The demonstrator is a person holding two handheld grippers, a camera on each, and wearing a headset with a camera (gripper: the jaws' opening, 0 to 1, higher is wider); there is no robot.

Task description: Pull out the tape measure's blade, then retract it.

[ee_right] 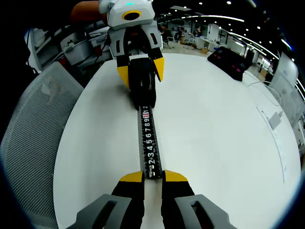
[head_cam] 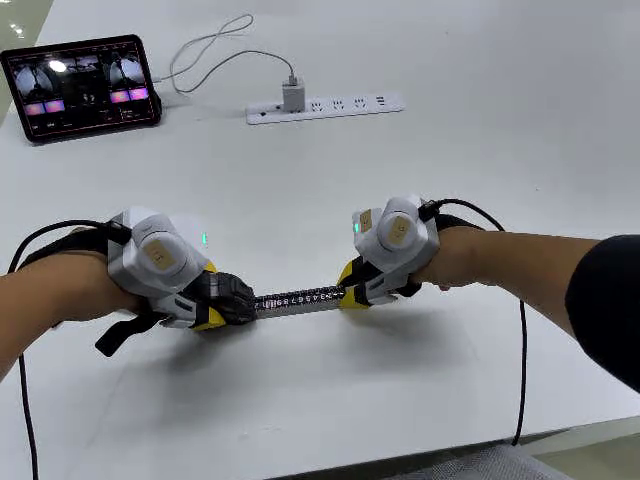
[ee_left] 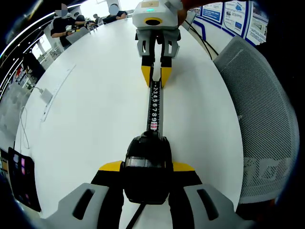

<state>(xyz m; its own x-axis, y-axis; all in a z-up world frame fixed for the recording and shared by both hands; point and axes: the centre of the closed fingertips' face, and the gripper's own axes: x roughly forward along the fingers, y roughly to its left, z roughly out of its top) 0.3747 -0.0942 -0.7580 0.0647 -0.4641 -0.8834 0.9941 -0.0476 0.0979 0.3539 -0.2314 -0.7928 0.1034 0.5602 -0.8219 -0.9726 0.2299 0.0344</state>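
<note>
Left gripper [ee_left: 147,168] clamping black plastic tape-measure case [ee_left: 147,148]; right gripper [ee_right: 152,177] pinching dark numbered blade [ee_right: 147,138] tip. Should be pulling straight, level, case braced.

tape measure [head_cam: 232,297] x1 | tools x2: left tool [head_cam: 214,303], right tool [head_cam: 351,289] | tablet [head_cam: 80,85] x1 | power strip [head_cam: 340,105] x1 | charger [head_cam: 293,96] x1 | mesh chair [ee_left: 257,119] x1 | tabletop [head_cam: 450,150] x1

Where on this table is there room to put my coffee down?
Bare: the stretch between the power strip and the tape measure, and the table's right side. Crowded: the far left, with tablet and cable, and the near middle, where the left gripper and right gripper hold the blade.
</note>
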